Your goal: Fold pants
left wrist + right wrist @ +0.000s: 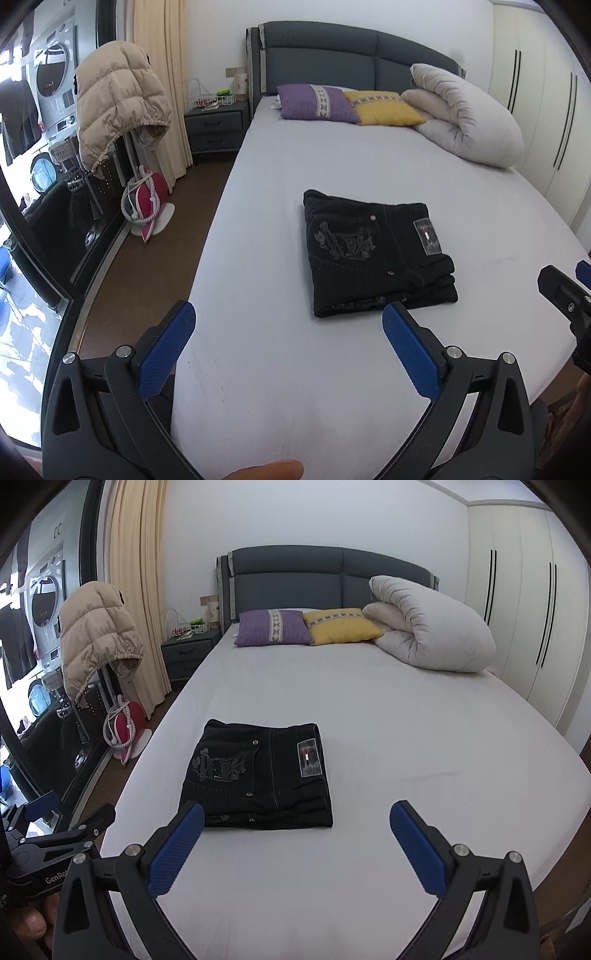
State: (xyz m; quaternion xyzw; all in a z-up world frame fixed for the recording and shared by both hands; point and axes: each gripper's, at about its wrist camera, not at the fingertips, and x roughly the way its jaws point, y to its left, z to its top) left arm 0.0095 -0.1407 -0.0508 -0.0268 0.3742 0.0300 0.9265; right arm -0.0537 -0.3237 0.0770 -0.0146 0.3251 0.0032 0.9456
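Observation:
Dark jeans [376,254] lie folded into a compact rectangle on the white bed sheet [266,369], back pocket embroidery and waistband label facing up. They also show in the right wrist view [258,775]. My left gripper [288,314] is open and empty, held above the sheet just in front of and left of the jeans. My right gripper [297,814] is open and empty, in front of the jeans' near edge, its left fingertip [192,818] overlapping the jeans' near left corner. The right gripper also appears at the right edge of the left wrist view [565,291].
Purple pillow [273,627], yellow pillow [341,626] and a rolled white duvet [428,627] lie at the grey headboard [314,576]. A nightstand [188,653], beige jacket [96,635] and red item [127,723] stand on the floor left. Wardrobe [524,609] at right.

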